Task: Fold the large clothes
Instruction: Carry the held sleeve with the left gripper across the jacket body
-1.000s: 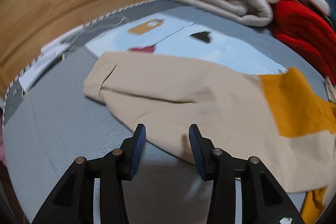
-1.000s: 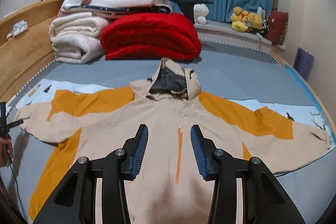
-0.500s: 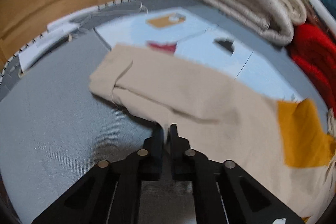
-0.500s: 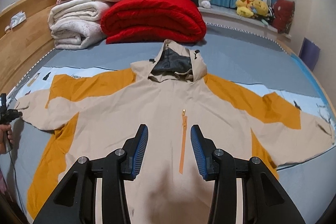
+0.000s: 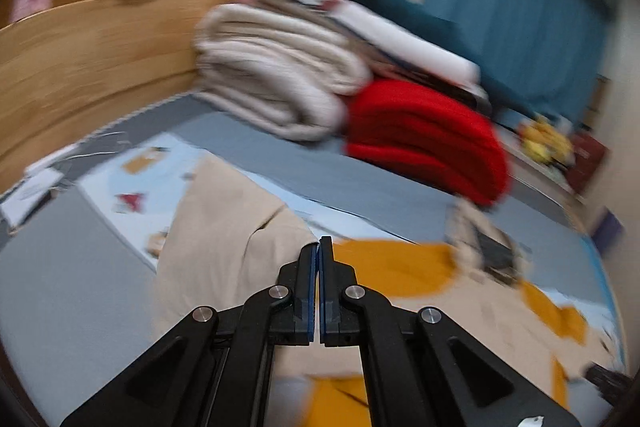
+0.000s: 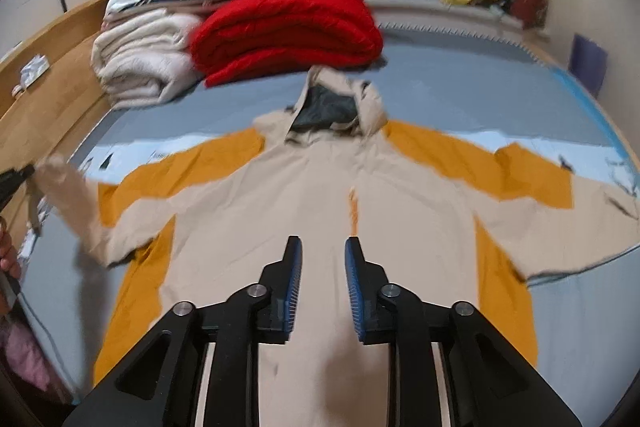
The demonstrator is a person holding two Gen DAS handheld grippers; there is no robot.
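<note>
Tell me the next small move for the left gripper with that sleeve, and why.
Probably carry the sleeve inward across the jacket chest. The left gripper is shut on the sleeve, whose cuff end is lifted off the bed, while the body lies spread flat and the right gripper hovers open above it.

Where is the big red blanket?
In the right wrist view, the red blanket sits folded at the far end of the bed, just beyond the jacket hood, beside the cream blankets on its left.
</note>
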